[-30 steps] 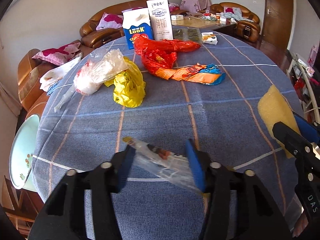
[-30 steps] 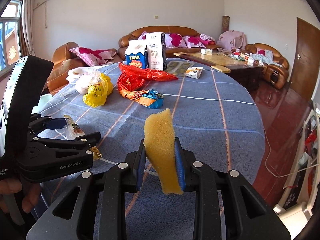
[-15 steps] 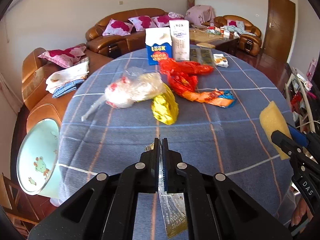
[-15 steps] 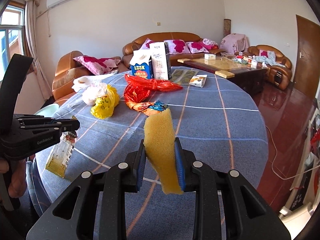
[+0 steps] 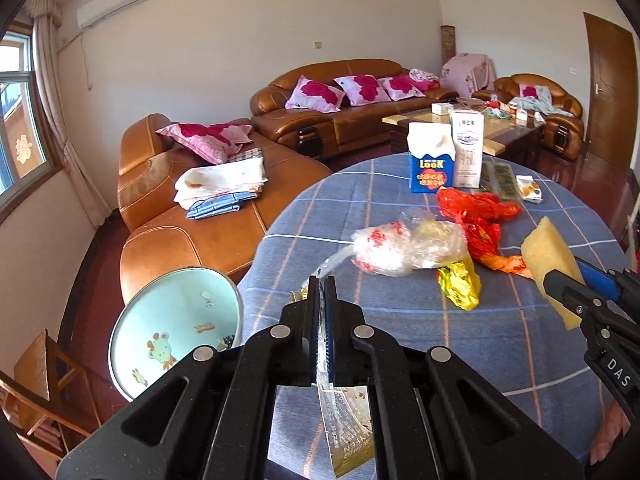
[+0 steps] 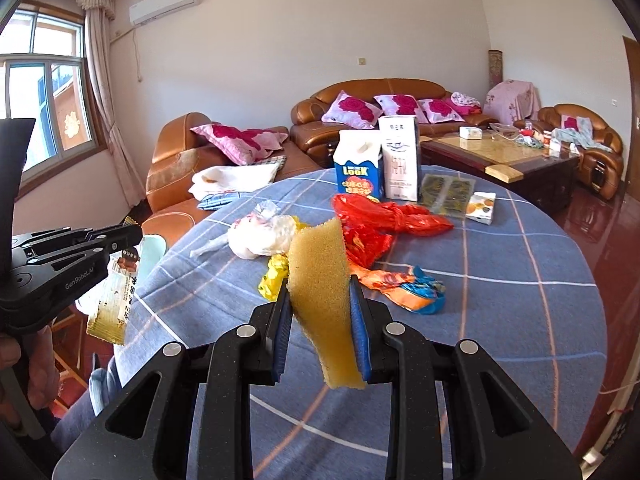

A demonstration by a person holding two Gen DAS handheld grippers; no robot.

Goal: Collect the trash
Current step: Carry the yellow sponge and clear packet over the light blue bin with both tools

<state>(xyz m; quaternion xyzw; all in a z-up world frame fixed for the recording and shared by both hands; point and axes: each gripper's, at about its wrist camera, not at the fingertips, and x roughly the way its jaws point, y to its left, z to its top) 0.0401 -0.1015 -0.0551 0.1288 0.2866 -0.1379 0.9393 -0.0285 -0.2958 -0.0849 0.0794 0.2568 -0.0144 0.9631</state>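
Left gripper clamped tight on snack wrapper, wrapper dangling below jaws, held off table edge above pale green bin. Right gripper pinching yellow sponge upright over blue checked tablecloth. On table: white plastic bag, yellow bag, red bag, two cartons at far edge.

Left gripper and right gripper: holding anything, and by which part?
Left gripper pinches a clear snack wrapper near its upper end; the rest dangles. Right gripper clamps a yellow sponge across its flat faces, mid-length.
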